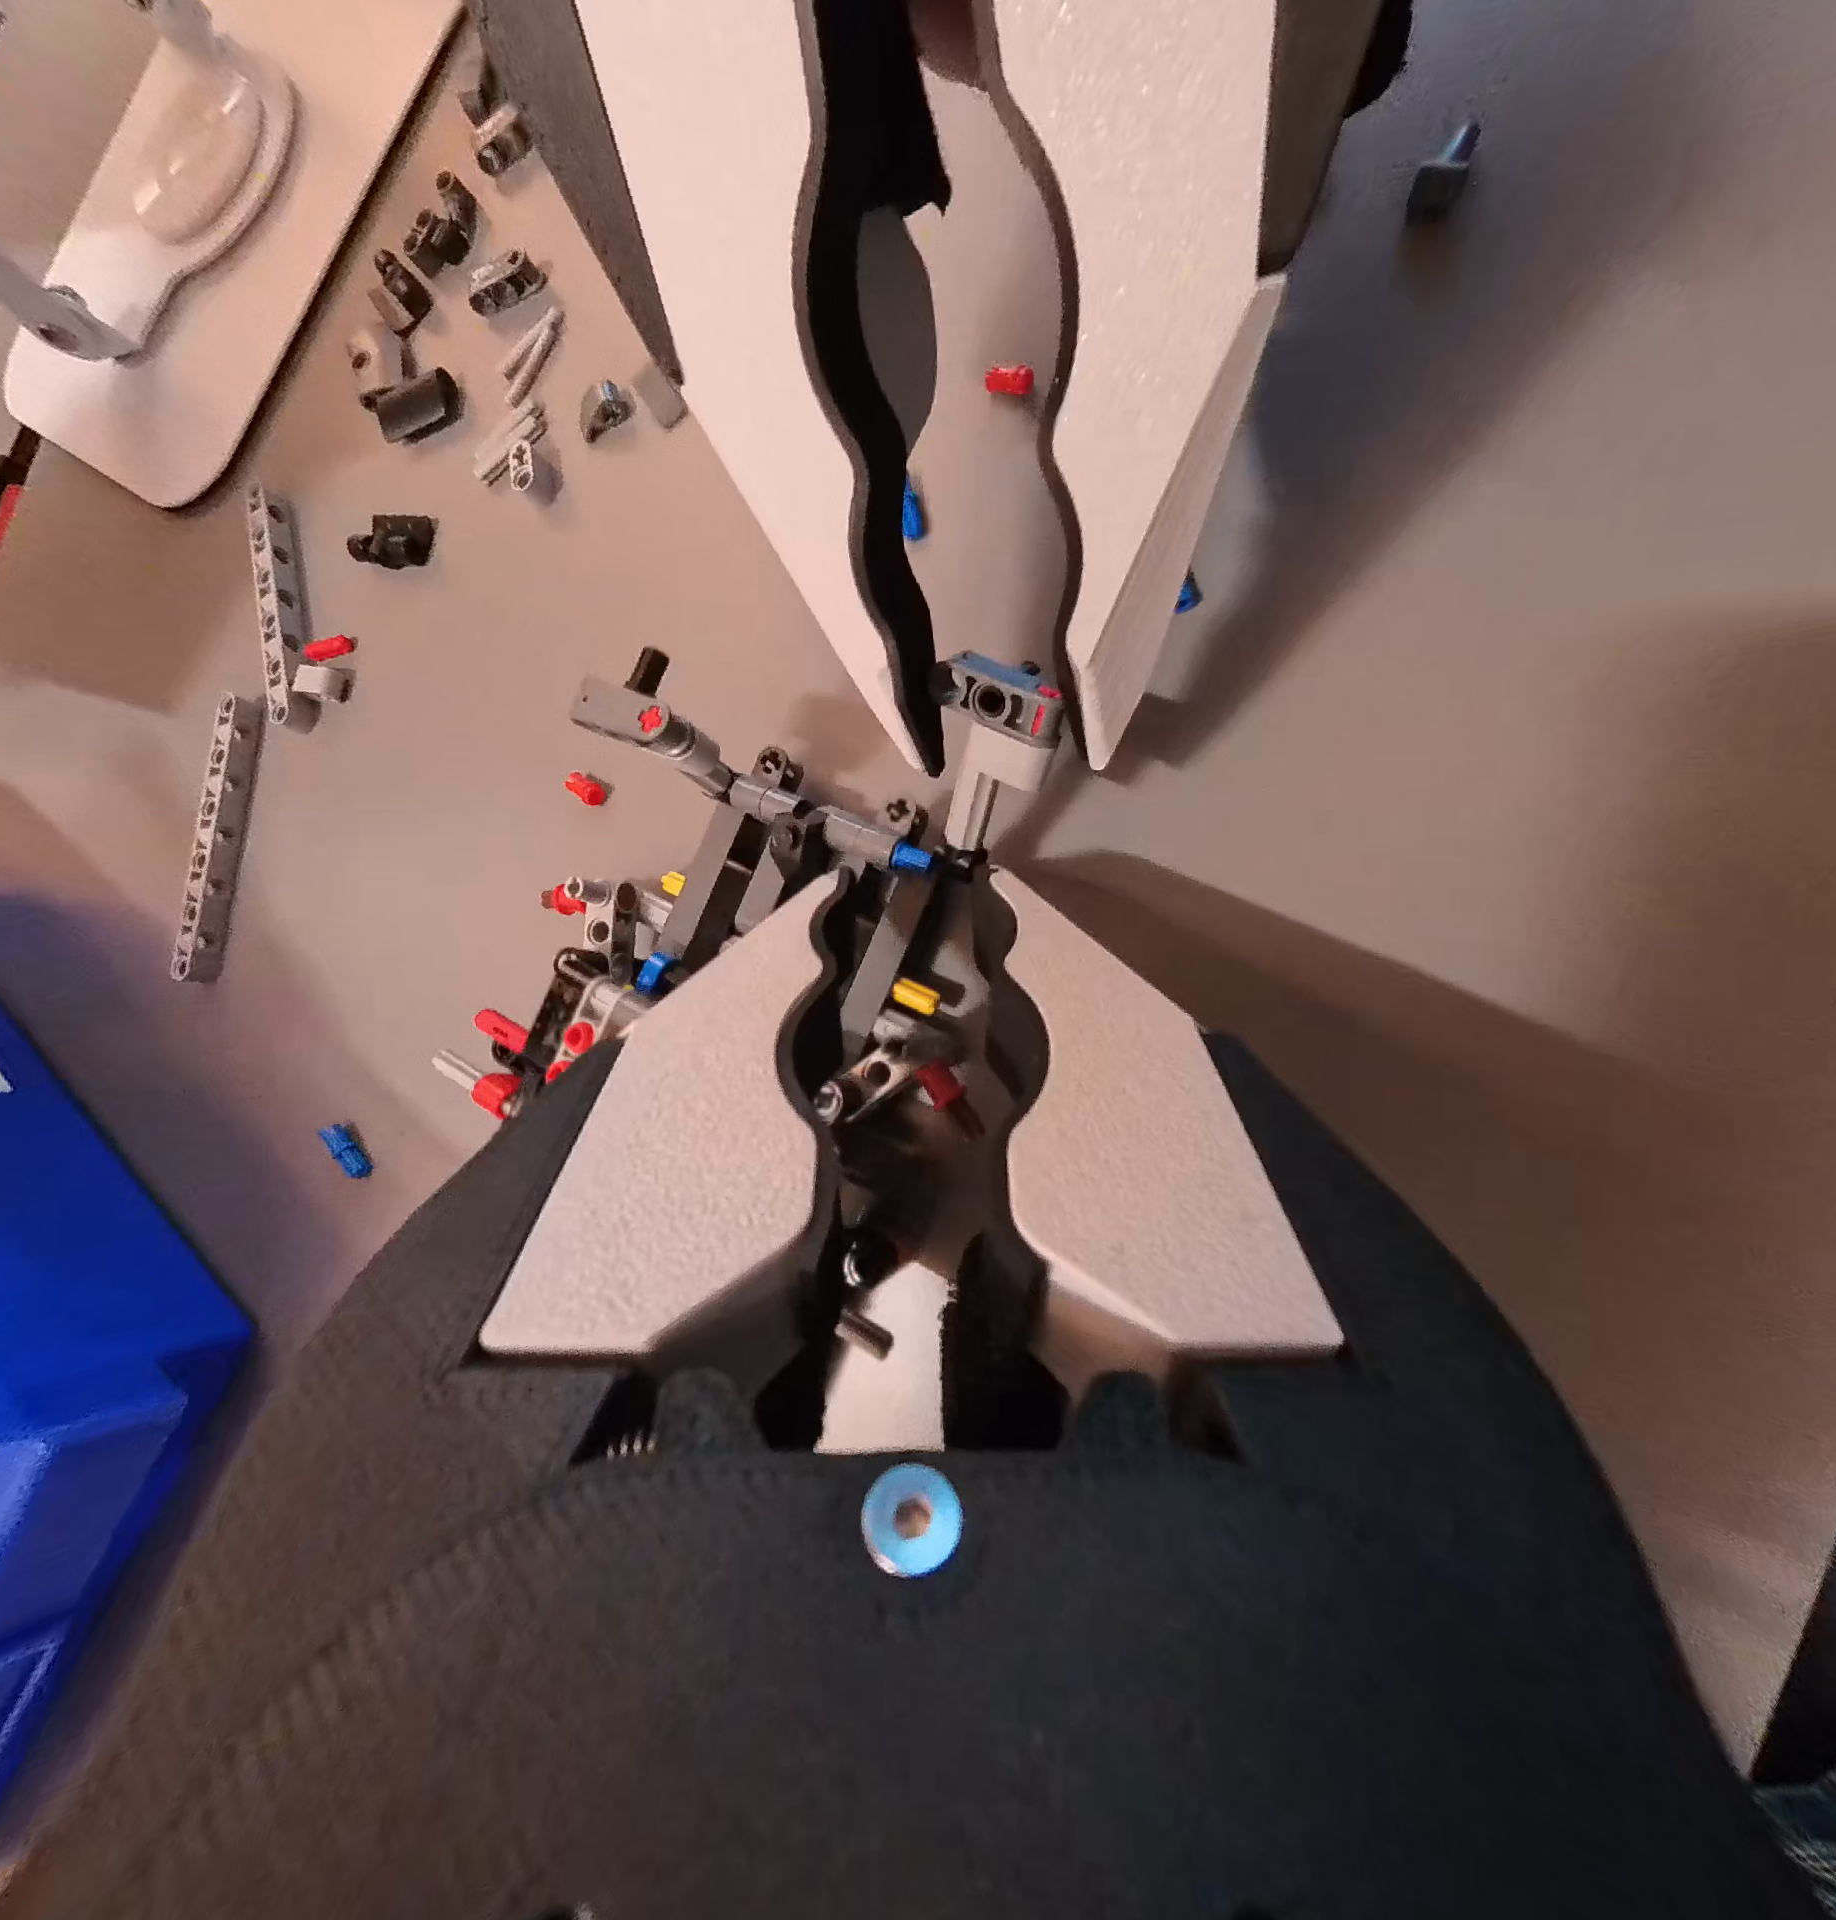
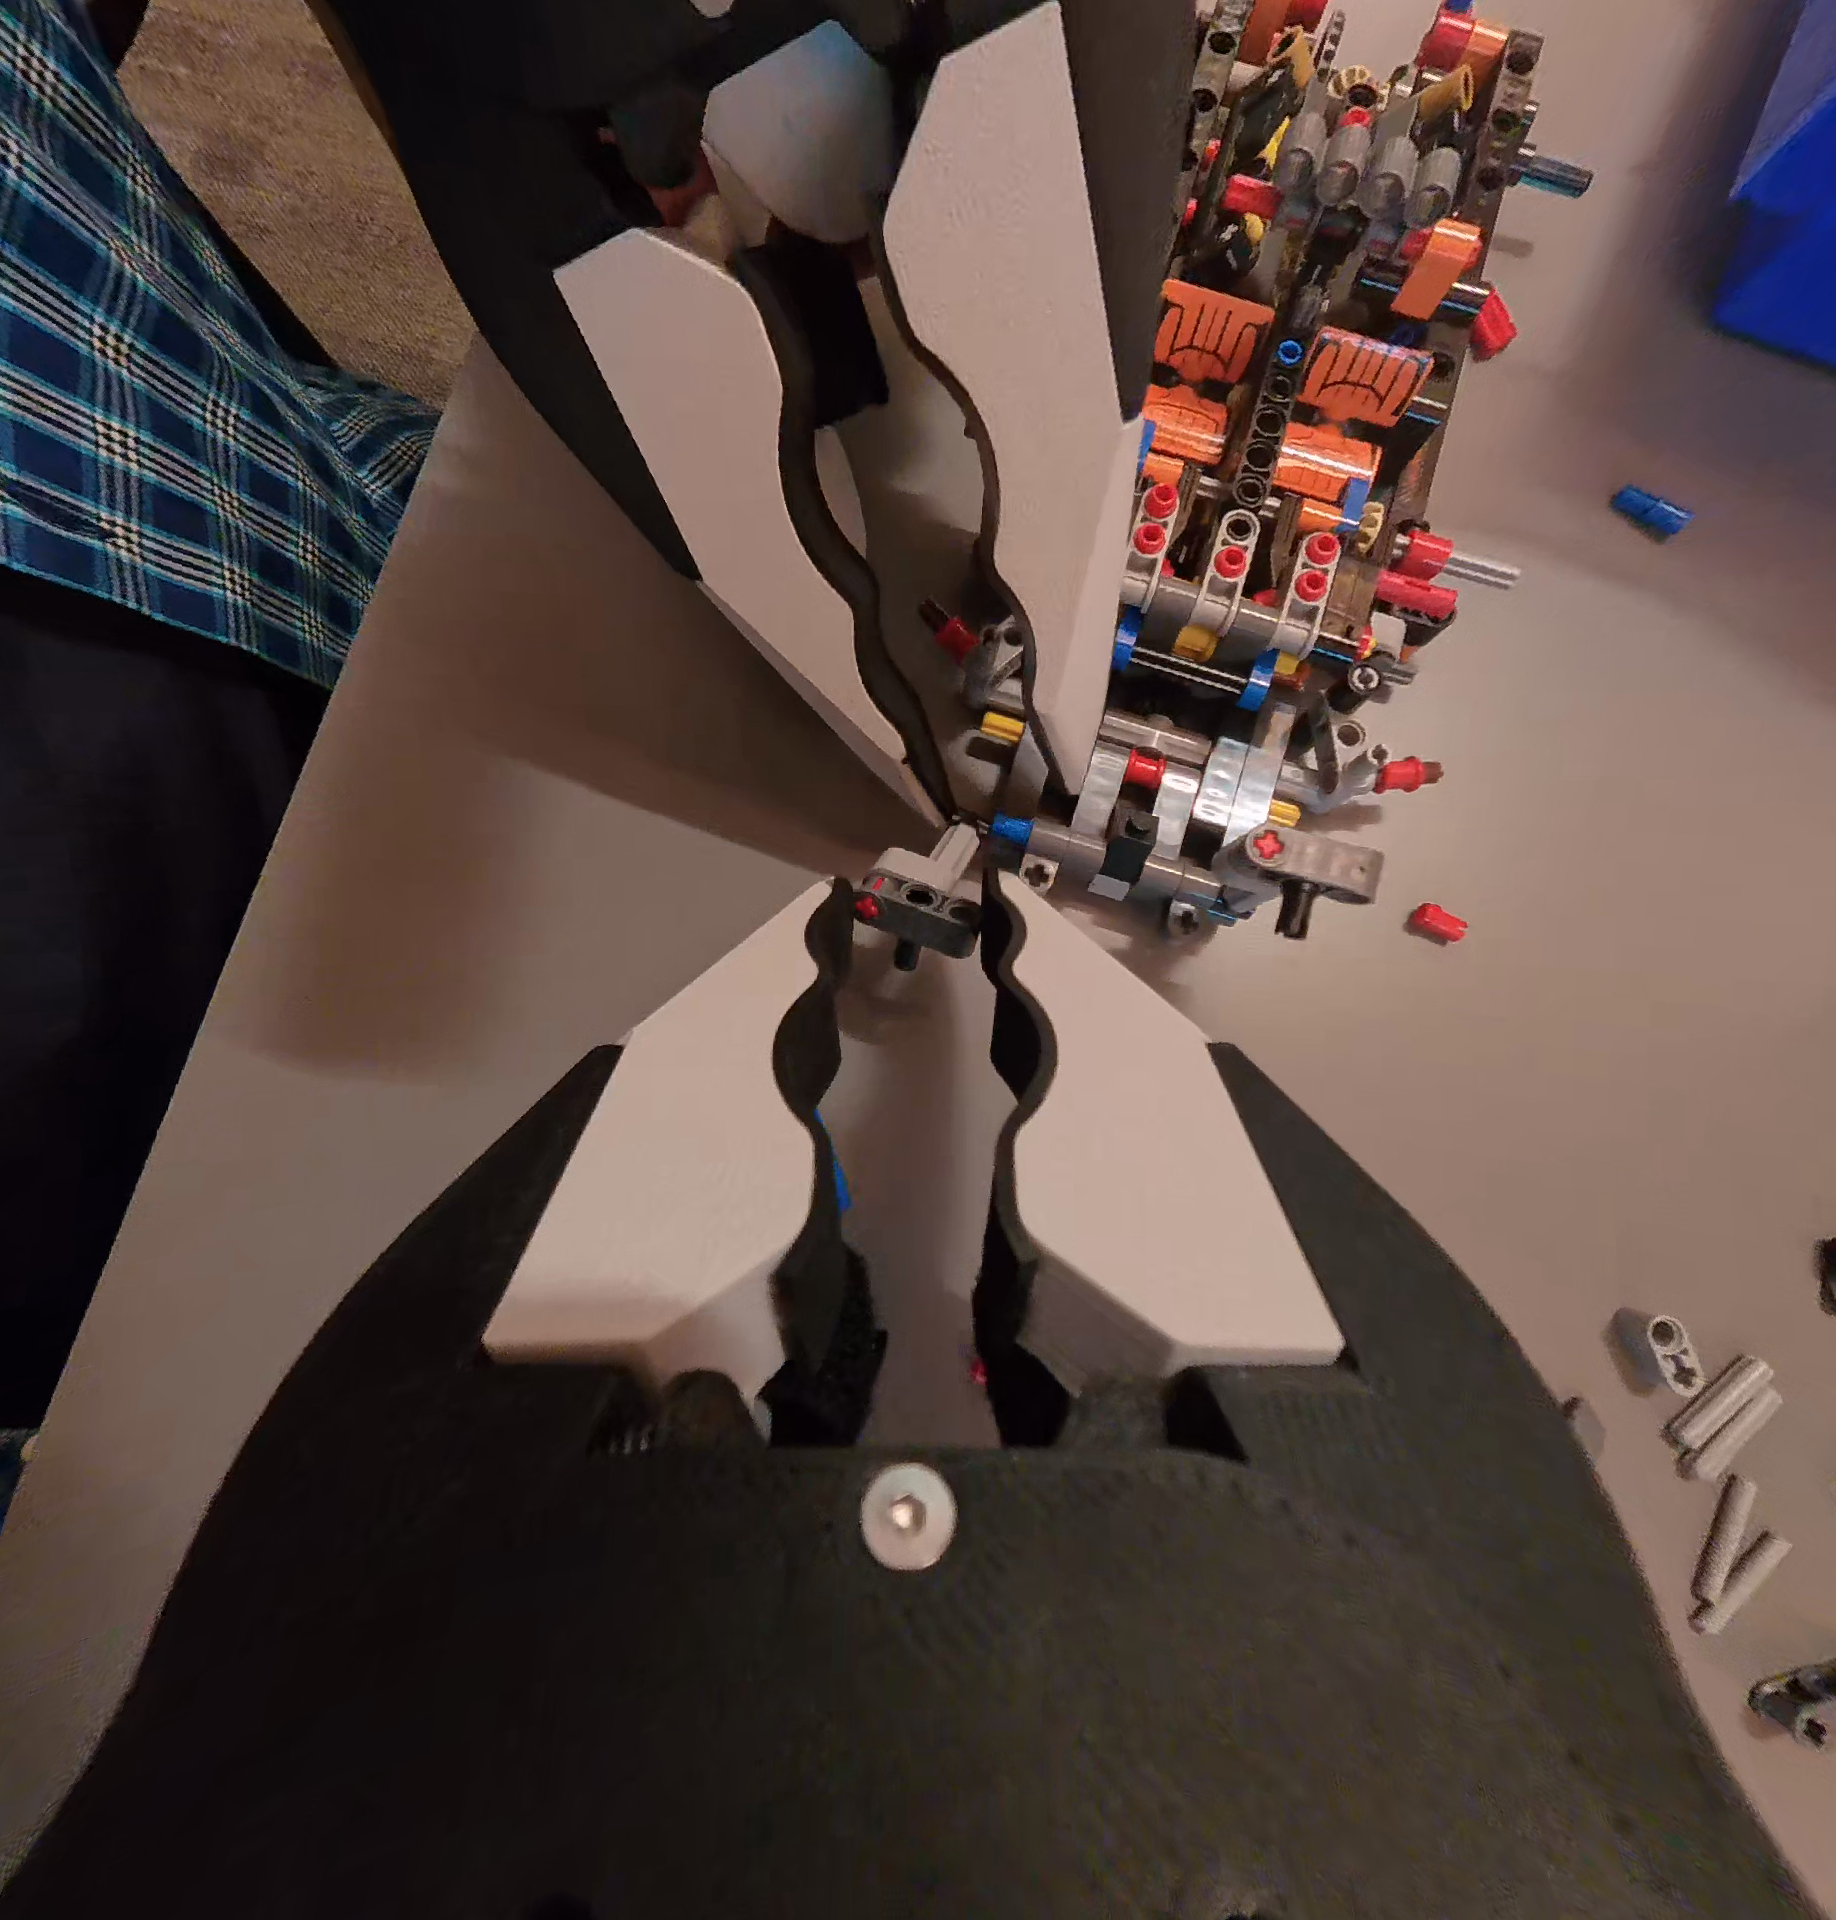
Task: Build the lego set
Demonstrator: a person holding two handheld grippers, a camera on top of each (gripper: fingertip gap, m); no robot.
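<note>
The partly built Lego car model, with orange seats and red, blue and yellow pins, lies on the beige table. Its grey front end also shows in the left wrist view. My left gripper is shut on the model's front end; in the right wrist view it comes in from the top. My right gripper is shut on a small grey connector piece with a short axle, held against the model's front corner. In the left wrist view the right gripper and its piece come in from above.
Loose black and grey parts and two grey beams lie at the left. A blue bin stands beside them, and a white stand base farther back. Grey connectors lie at the right. A person's plaid sleeve is past the table edge. Less than 4 cm separates the two grippers' tips.
</note>
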